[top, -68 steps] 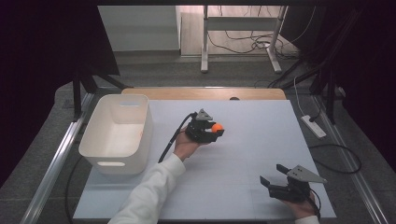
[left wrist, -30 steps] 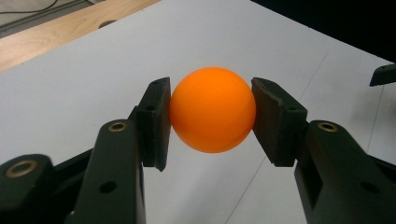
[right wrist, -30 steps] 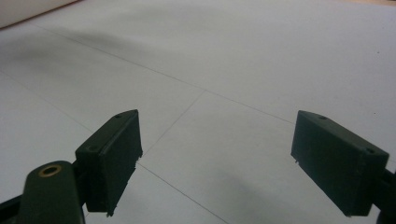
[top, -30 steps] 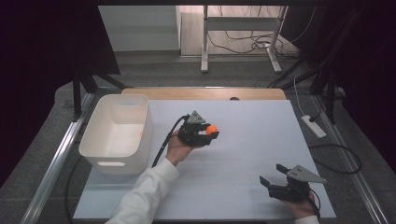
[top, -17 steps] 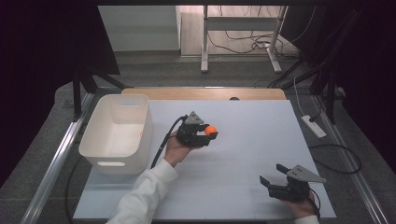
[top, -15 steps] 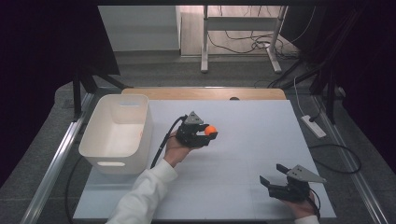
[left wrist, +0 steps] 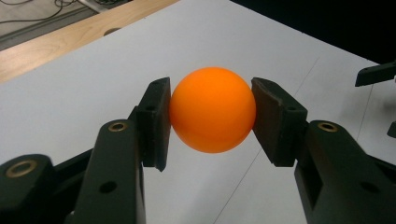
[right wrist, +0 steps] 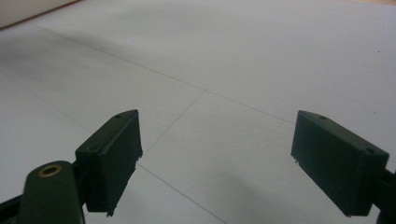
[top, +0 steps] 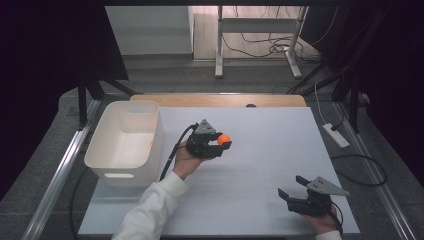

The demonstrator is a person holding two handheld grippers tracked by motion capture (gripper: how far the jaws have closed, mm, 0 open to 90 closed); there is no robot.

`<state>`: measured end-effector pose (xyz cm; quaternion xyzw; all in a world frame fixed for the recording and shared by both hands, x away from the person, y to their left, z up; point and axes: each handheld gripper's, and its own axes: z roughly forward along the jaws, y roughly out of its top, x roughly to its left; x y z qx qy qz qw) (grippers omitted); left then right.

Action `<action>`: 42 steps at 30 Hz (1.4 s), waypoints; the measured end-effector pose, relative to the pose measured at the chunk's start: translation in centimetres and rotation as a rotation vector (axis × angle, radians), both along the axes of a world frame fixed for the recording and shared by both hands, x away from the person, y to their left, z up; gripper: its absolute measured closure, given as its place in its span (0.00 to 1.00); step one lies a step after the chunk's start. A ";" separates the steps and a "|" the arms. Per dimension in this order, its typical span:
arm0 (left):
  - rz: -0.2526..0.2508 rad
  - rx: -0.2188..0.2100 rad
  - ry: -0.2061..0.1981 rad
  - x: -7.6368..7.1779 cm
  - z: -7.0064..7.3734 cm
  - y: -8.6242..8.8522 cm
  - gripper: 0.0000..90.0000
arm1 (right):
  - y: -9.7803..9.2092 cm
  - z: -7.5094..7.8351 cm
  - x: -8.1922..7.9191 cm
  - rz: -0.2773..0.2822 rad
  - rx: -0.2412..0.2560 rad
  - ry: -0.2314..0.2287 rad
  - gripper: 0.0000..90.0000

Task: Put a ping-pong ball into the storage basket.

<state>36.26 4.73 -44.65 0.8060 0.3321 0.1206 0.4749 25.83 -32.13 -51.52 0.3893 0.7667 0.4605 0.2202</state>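
Left gripper [top: 220, 144] pinches the ball [top: 224, 139] – right gripper [top: 296, 191] rests spread.

Since a moment ago the left gripper has drifted slightly toward the bin [top: 125, 142], ball held above the table [top: 270, 130] near its middle. The ball is round – no long axis, no pointing. The right gripper's jaws are wide apart, holding nothing.

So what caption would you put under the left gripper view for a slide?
The left tool shut on an orange ball, held above the white table.
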 end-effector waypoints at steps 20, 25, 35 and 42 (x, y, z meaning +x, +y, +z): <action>0.012 -0.010 -0.015 -0.9 0.6 1.1 0.56 | 0.0 0.0 0.0 0.001 -0.004 -0.002 0.18; 0.026 -0.016 -0.028 -1.3 1.0 1.7 0.56 | 0.1 0.0 0.0 0.004 -0.002 -0.003 0.18; 0.039 -0.025 -0.060 -2.1 2.1 2.9 0.56 | 0.2 0.0 0.0 0.005 -0.007 -0.002 0.18; 0.041 -0.041 -0.074 -2.5 2.7 3.4 0.56 | 0.2 0.0 0.1 0.005 -0.007 -0.002 0.18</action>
